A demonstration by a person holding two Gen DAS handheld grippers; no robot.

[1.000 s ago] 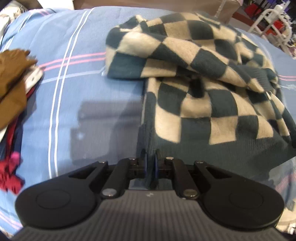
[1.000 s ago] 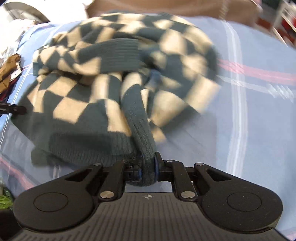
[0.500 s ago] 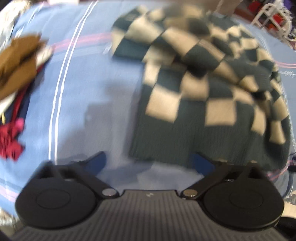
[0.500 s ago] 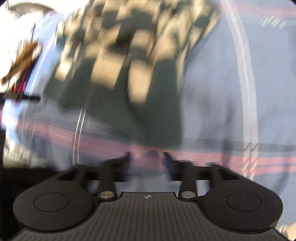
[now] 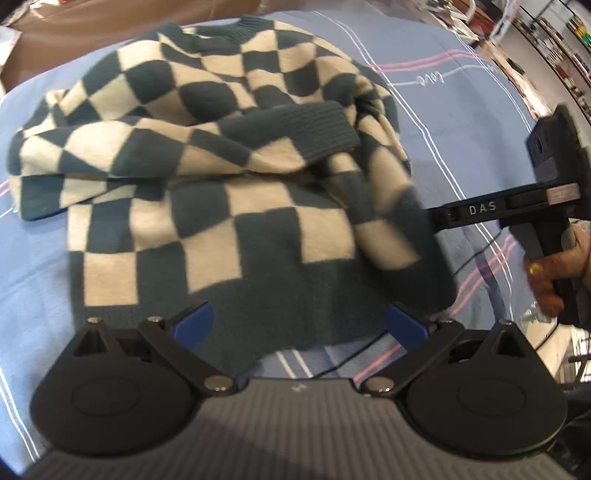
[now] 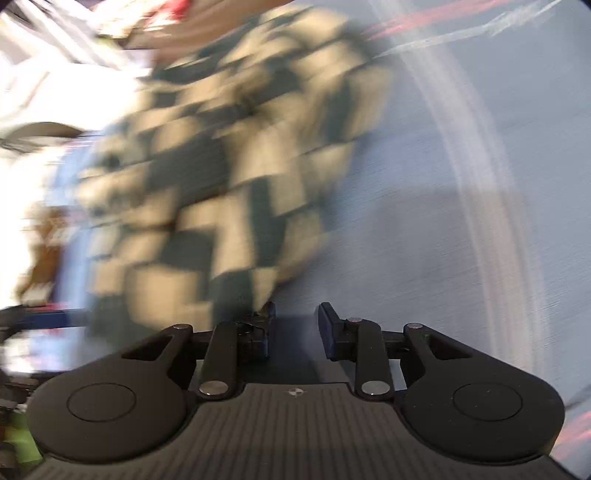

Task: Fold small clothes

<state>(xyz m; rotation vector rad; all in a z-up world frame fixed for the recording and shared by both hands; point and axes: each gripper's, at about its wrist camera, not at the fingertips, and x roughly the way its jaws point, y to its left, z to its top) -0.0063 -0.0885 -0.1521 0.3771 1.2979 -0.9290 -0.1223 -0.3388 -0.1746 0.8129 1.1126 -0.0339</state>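
A dark green and cream checkered sweater (image 5: 236, 184) lies bunched on the blue striped sheet (image 5: 454, 122). A ribbed cuff (image 5: 306, 129) is folded across its middle. My left gripper (image 5: 301, 325) is open wide and empty, just over the sweater's dark hem. The right gripper's body (image 5: 524, 206) shows in the left wrist view at the sweater's right edge, held by a hand. In the blurred right wrist view my right gripper (image 6: 295, 323) is partly open and empty, beside the sweater's (image 6: 221, 177) near right edge.
Brown clothing (image 6: 40, 251) lies at the far left of the sheet in the right wrist view. A brown board (image 5: 85, 33) runs along the far edge. Shelves and a white rack (image 5: 509, 22) stand beyond at the right.
Both grippers have let go of the sweater's hem and opened. The left gripper has moved right, centred on the sweater. The right gripper is swinging fast beside it.
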